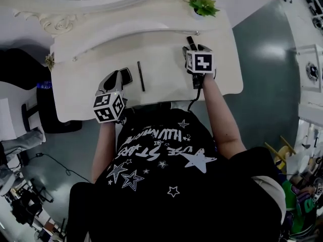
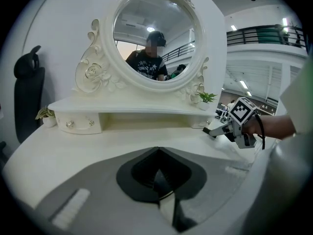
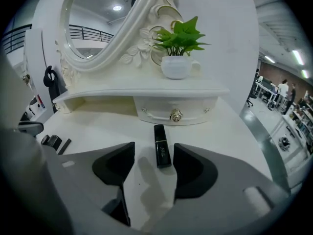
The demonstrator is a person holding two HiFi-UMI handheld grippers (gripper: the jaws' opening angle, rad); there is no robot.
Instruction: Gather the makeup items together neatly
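my right gripper (image 3: 152,155) is released, its two dark jaws standing well apart and low over the white dressing table (image 3: 230,126); between them lies a black lipstick (image 3: 161,147), flat on the tabletop, with its near end between the jaw tips and closer to the right-hand jaw, not clamped by either. the lipstick runs lengthwise away from me and points at the knob of a small drawer (image 3: 176,114) set under the raised shelf (image 3: 146,93). on that shelf, right above the drawer, stands a little potted plant (image 3: 178,53) in a white pot, and beside it rises the carved white frame of the oval mirror (image 3: 98,18). my left gripper (image 2: 157,153) is clenched, its jaws pressed together at the tips with nothing between them, held over the near left part of the same table and facing the mirror, where my reflection shows. from the head view a thin black stick (image 1: 141,76) lies on the tabletop between my two grippers, just beside the left one and well apart from the lipstick. there is something small and dark at the left gripper's tips, but i cannot tell what it is. a black chair (image 2: 27,97) stands off the table's left end
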